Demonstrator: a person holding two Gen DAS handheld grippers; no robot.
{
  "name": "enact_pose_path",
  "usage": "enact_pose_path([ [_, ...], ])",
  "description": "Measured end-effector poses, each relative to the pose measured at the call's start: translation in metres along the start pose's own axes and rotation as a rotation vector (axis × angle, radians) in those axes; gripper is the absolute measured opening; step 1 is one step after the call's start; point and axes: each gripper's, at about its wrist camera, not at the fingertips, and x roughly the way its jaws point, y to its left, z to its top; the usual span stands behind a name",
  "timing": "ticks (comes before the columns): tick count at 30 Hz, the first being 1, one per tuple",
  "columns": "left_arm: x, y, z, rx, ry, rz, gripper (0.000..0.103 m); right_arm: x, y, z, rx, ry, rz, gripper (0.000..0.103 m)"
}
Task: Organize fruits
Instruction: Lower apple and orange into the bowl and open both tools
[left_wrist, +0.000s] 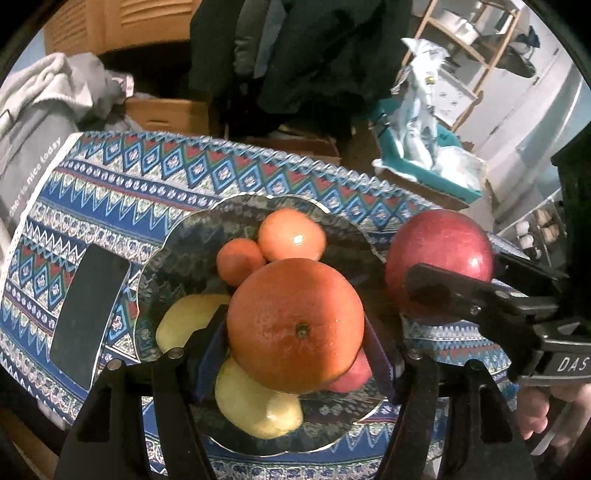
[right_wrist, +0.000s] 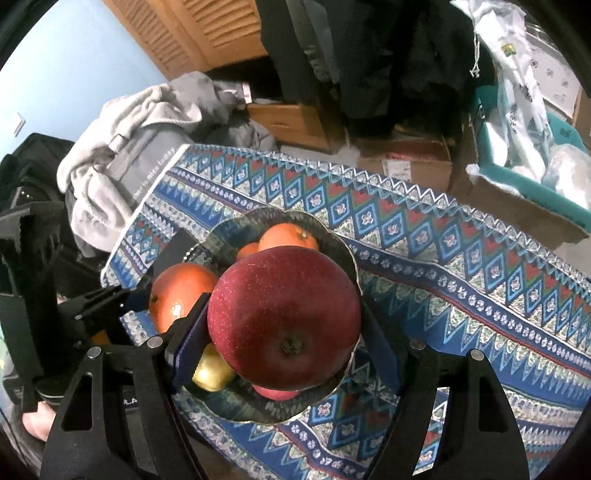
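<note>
A large orange (left_wrist: 295, 317) sits between the blue pads of my left gripper (left_wrist: 295, 332), which is shut on it above a glass plate (left_wrist: 166, 251). On the plate lie two small oranges (left_wrist: 291, 234), two yellow fruits (left_wrist: 255, 406) and a pink-red fruit (left_wrist: 351, 376), partly hidden under the held orange. My right gripper (right_wrist: 284, 317) is shut on a dark red apple (right_wrist: 284, 314) over the same plate (right_wrist: 332, 236). In the left wrist view that apple (left_wrist: 439, 254) hangs just right of the plate's rim. In the right wrist view the held orange (right_wrist: 177, 291) is at the left.
The plate rests on a blue patterned cloth (left_wrist: 147, 177). A black flat rectangle (left_wrist: 88, 314) lies on the cloth left of the plate. Grey clothing (right_wrist: 140, 122) is piled beyond the far left edge. Cardboard boxes (right_wrist: 406, 162) and a teal bin (left_wrist: 424, 162) stand behind.
</note>
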Motion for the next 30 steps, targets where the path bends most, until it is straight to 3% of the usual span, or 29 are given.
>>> enact_pose_path([
  [14,0.024,0.014,-0.008,-0.037,0.091,0.035,0.070,0.026,-0.012,0.001,0.040,0.046,0.020,0.077],
  [18,0.016,0.019,-0.008,-0.063,0.066,0.026,0.070,0.033,-0.012,0.002,0.043,0.056,0.029,0.077],
  [22,0.004,0.017,-0.007,-0.048,0.039,0.027,0.076,0.040,-0.012,0.002,0.057,0.072,0.047,0.078],
  [30,-0.010,0.012,-0.012,-0.012,0.031,0.065,0.076,0.058,-0.012,-0.002,0.050,0.116,0.025,0.078],
])
